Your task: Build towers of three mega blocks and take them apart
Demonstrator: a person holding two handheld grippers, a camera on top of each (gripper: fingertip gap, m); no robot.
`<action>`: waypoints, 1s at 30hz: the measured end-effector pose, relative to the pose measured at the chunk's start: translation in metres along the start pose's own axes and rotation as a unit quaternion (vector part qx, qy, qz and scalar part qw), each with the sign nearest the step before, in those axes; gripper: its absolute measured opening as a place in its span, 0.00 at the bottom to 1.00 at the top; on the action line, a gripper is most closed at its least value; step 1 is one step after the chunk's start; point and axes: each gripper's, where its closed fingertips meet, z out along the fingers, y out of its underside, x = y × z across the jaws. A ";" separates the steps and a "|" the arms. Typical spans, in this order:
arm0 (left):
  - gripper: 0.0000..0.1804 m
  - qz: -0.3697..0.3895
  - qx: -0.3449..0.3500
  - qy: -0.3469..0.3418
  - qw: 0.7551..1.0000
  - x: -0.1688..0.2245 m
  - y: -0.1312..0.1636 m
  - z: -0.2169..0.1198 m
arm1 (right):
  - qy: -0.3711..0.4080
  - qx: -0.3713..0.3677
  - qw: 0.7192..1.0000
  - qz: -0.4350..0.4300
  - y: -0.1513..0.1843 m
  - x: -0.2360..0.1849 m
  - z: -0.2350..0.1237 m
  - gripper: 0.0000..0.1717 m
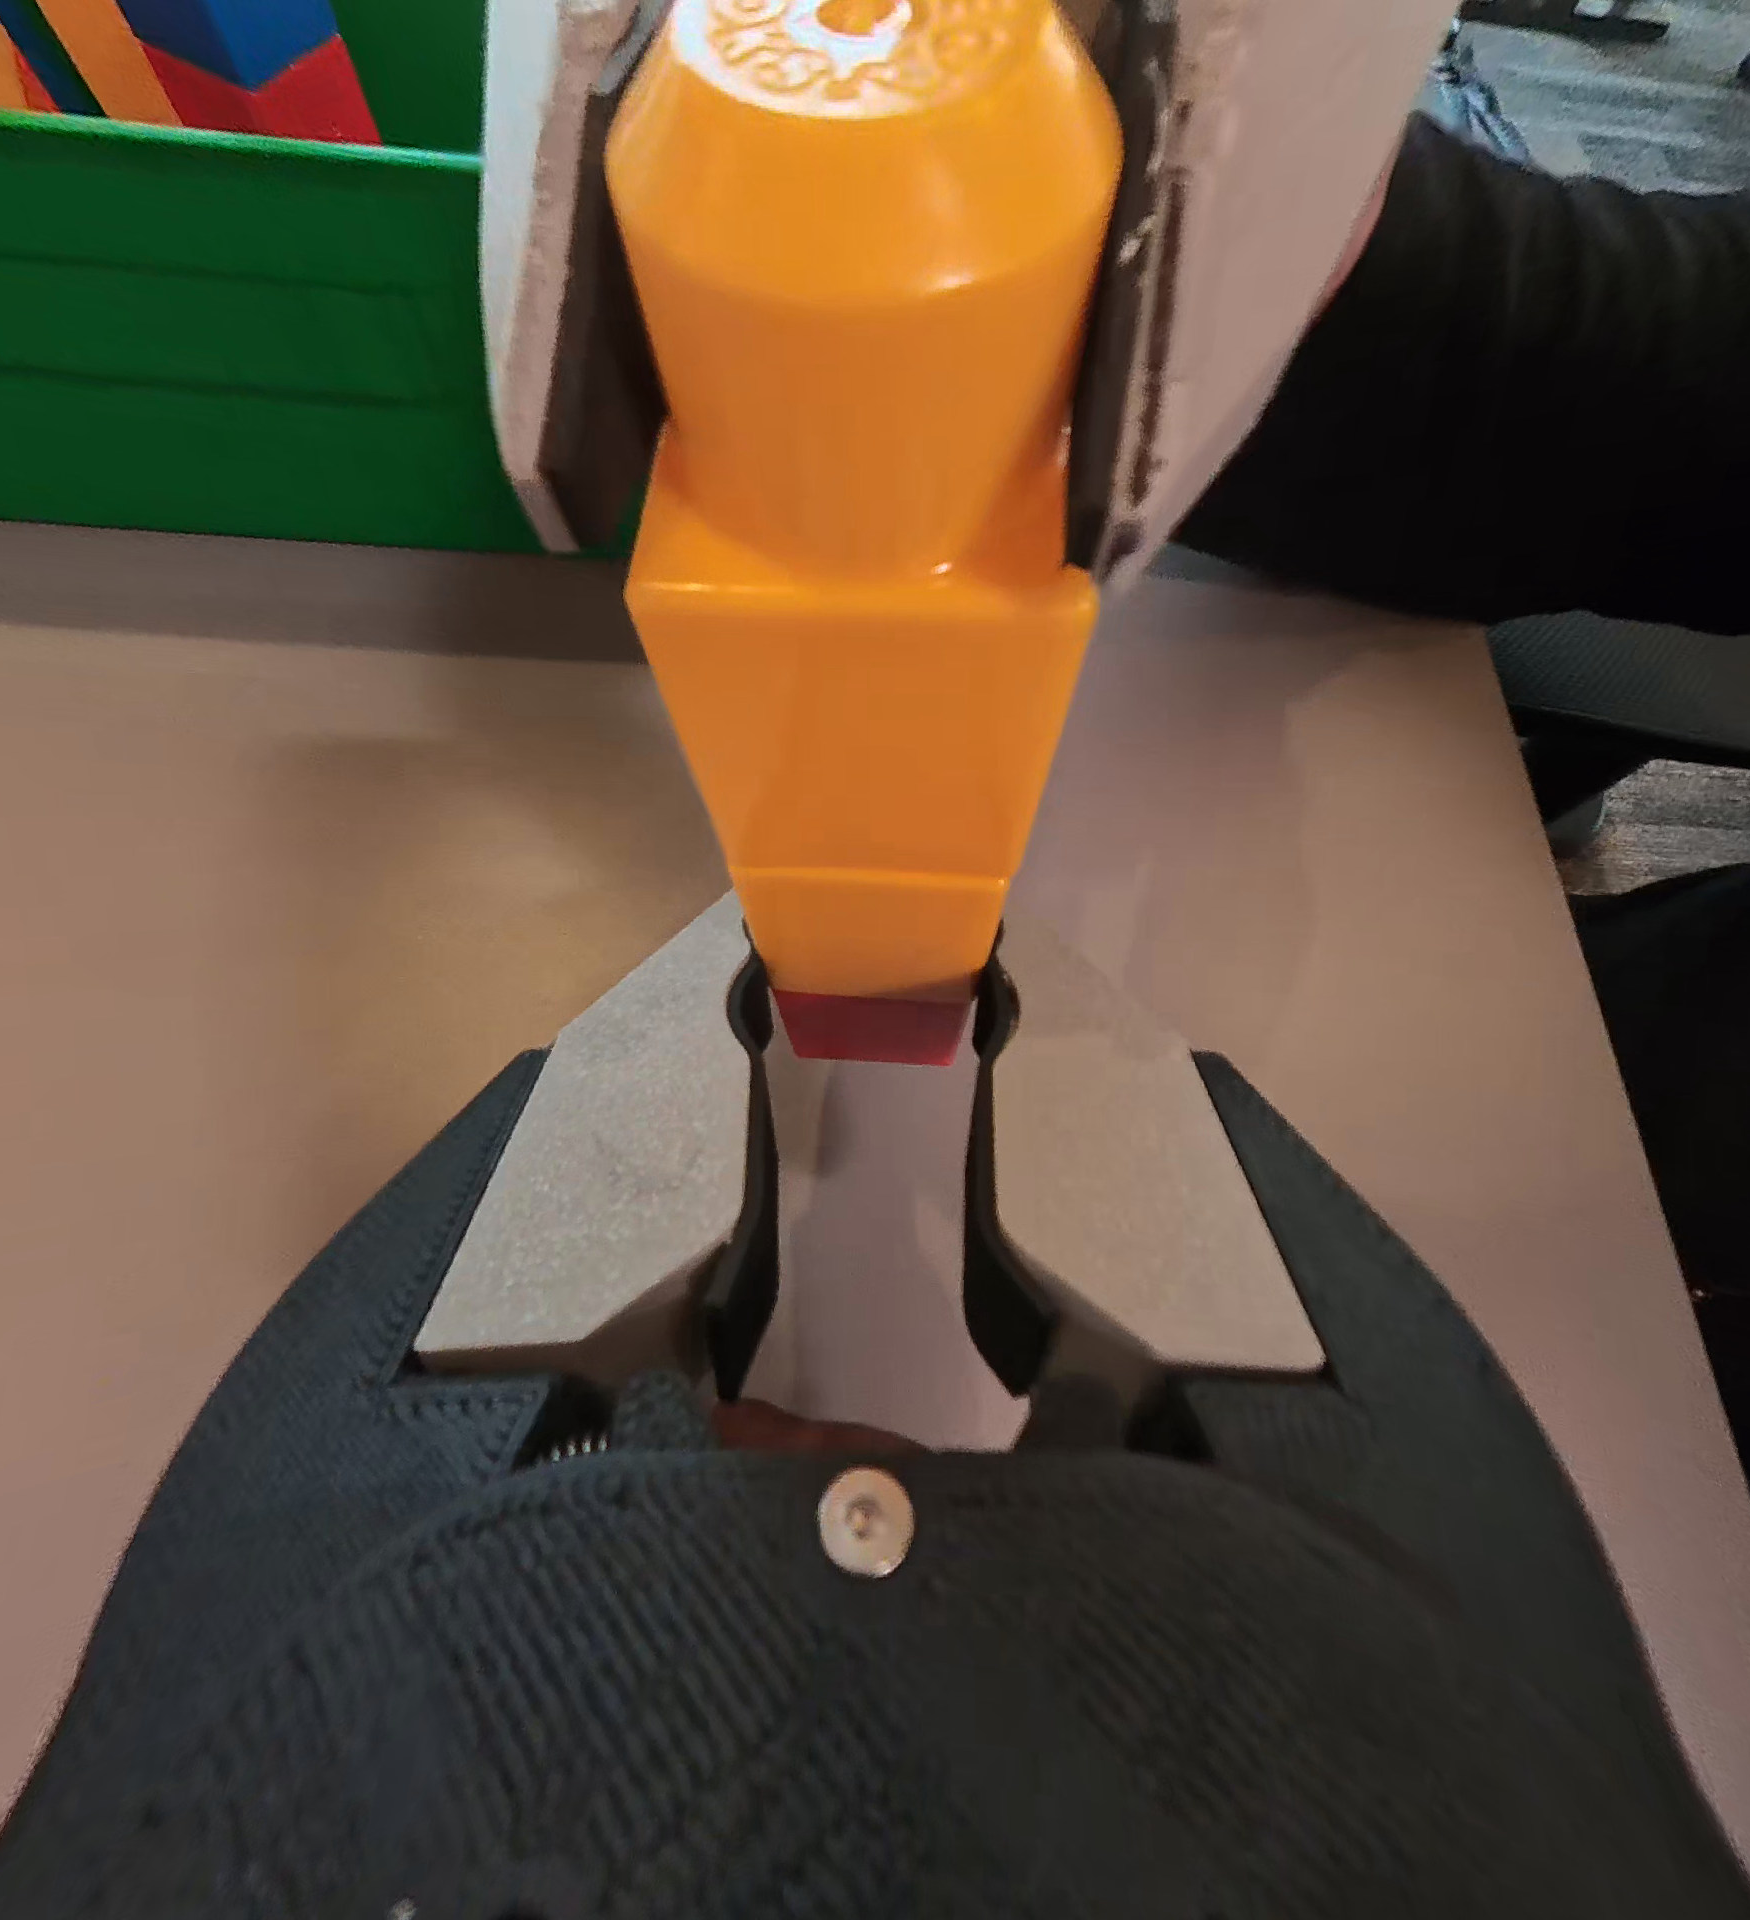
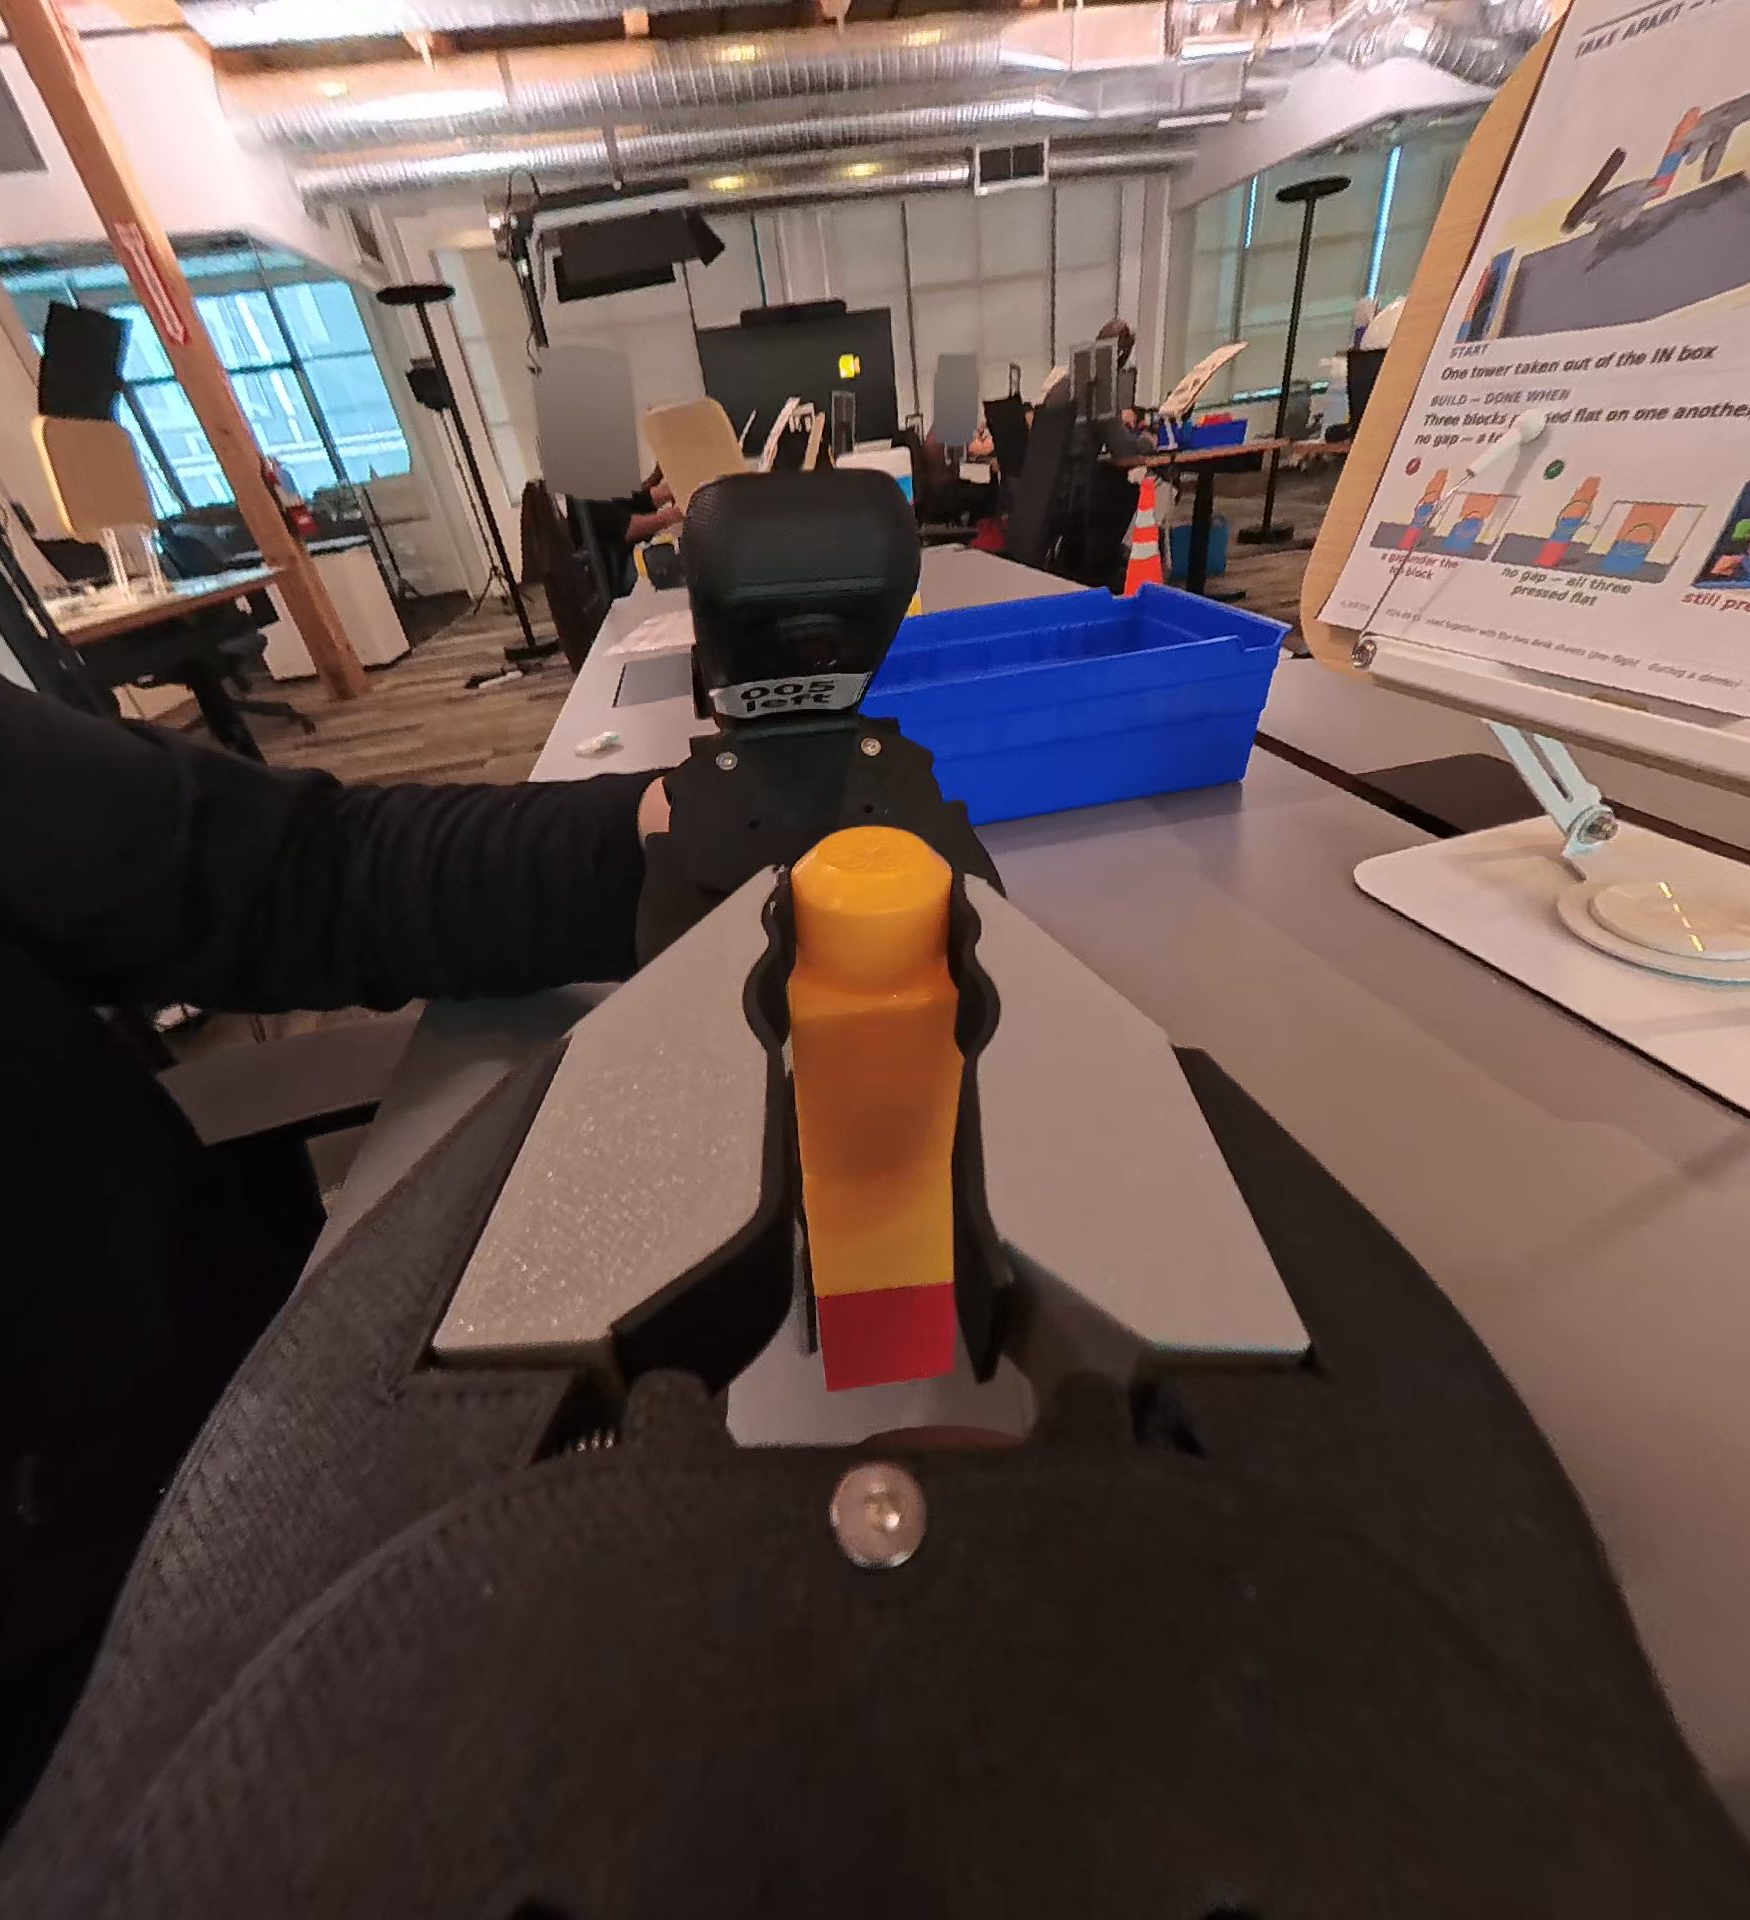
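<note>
Tower (image 1: 866, 727) of three mega blocks: two orange blocks on top of one red block (image 1: 871, 1023), pressed together with no visible seam gap. It is held over the brown table (image 1: 227, 883), clear of the surface, and gripped by both tools at once.

Left gripper (image 1: 871, 1003): clenched on the tower, with the dark fingertip pads bearing on either side where the lower orange block meets the red one.

Right gripper (image 2: 871, 935): clenched on the tower, with its pads pressed against the upper orange block and its round stud (image 2: 871, 883). The red end lies back between the fingers, near the camera.

Markings:
- The stud's top face (image 1: 840, 42) carries an embossed maker's mark, too blurred to make out.
- A white label (image 2: 790, 694) with dark characters is fixed to the front of the left gripper's camera housing.
- An instruction sheet (image 2: 1619, 364) with printed text and coloured diagrams sits on a tilted stand (image 2: 1577, 914) at the right of the table.

Surroundings: a green bin (image 1: 196, 343) holding blue, red and orange blocks (image 1: 227, 62) stands behind the tower in the left view. A blue bin (image 2: 1079, 686) stands on the table beyond the left gripper. A black sleeve (image 2: 279, 883) reaches to that gripper.
</note>
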 end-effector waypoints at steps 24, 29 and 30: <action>0.20 -0.018 0.015 0.045 0.999 0.009 -0.001 -0.004 | -0.032 0.013 0.999 0.030 -0.001 -0.006 0.002 0.21; 0.20 -0.026 0.005 0.046 0.999 0.008 0.005 -0.003 | -0.018 -0.034 0.999 0.023 0.016 -0.002 0.009 0.20; 0.20 -0.019 -0.004 0.043 0.999 0.009 0.007 -0.002 | -0.019 -0.040 0.999 0.015 0.018 -0.003 0.009 0.19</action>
